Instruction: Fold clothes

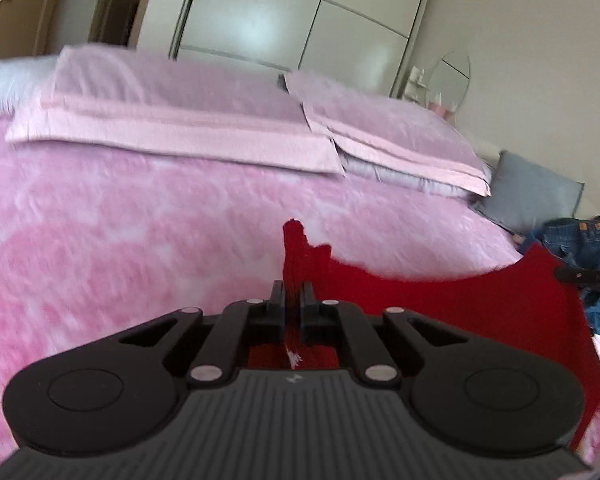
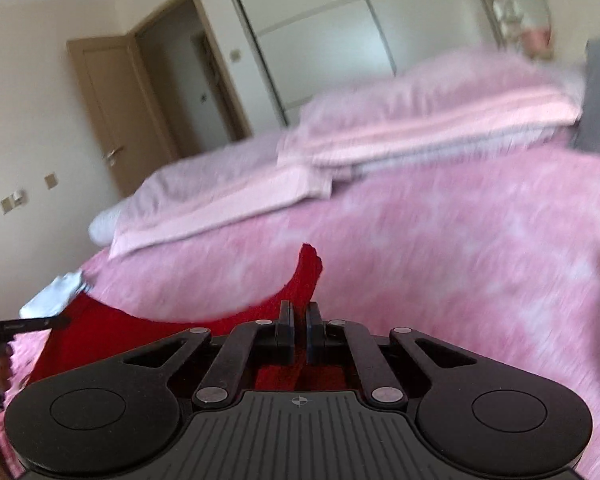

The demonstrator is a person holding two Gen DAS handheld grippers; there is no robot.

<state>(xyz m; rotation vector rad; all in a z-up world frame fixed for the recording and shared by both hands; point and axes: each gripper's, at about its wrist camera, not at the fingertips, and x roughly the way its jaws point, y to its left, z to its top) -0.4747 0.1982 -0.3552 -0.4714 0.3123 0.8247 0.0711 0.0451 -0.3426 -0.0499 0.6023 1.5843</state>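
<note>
A red knit garment (image 1: 440, 304) hangs stretched between my two grippers above a pink fluffy bedspread (image 1: 140, 232). My left gripper (image 1: 293, 292) is shut on one corner of it; the cloth sticks up past the fingertips. My right gripper (image 2: 299, 312) is shut on the other corner of the red garment (image 2: 112, 332). The right gripper's tip shows at the right edge of the left wrist view (image 1: 580, 274), and the left gripper's tip shows at the left edge of the right wrist view (image 2: 36, 325). Both views are blurred.
Two pink pillows (image 1: 188, 112) lie at the head of the bed. A grey cushion (image 1: 536, 192) and a heap of blue jeans (image 1: 580, 240) sit at the right. White wardrobe doors (image 1: 300, 12) and a brown door (image 2: 112, 112) stand behind.
</note>
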